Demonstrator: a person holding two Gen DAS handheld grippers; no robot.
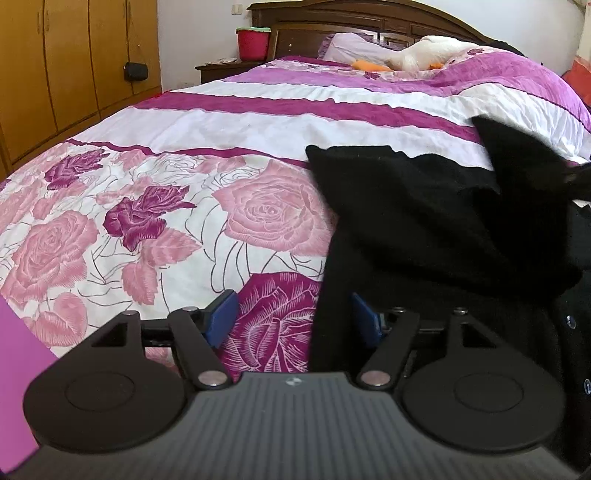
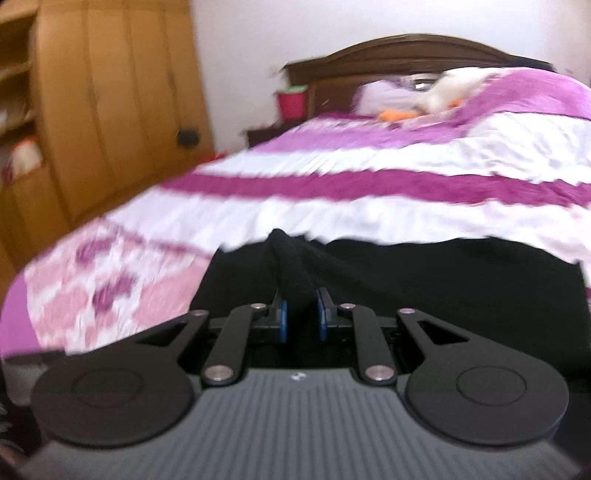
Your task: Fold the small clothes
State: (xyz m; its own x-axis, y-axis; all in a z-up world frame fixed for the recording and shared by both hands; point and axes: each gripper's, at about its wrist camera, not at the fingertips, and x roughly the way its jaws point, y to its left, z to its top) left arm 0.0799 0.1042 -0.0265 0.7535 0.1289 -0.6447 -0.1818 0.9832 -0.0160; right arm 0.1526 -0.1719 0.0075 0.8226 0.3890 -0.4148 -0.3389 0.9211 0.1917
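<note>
A black knitted garment (image 1: 406, 206) with small buttons lies on the floral bedspread (image 1: 147, 206), at the right of the left wrist view. My left gripper (image 1: 293, 317) hangs low over its left edge. Its blue pads (image 1: 223, 314) stand wide apart and open, and the cloth's edge runs between them without being pinched. In the blurred right wrist view my right gripper (image 2: 303, 317) is shut on a raised ridge of the same black garment (image 2: 443, 280). A flap of the cloth (image 1: 517, 155) stands lifted at the right of the left wrist view.
The bed runs back to a dark wooden headboard (image 1: 369, 18), with a white and orange plush toy (image 1: 424, 55) and a pillow (image 1: 351, 48). A wooden wardrobe (image 1: 55, 74) stands on the left, and a red bucket (image 1: 253, 44) sits on a nightstand beside it.
</note>
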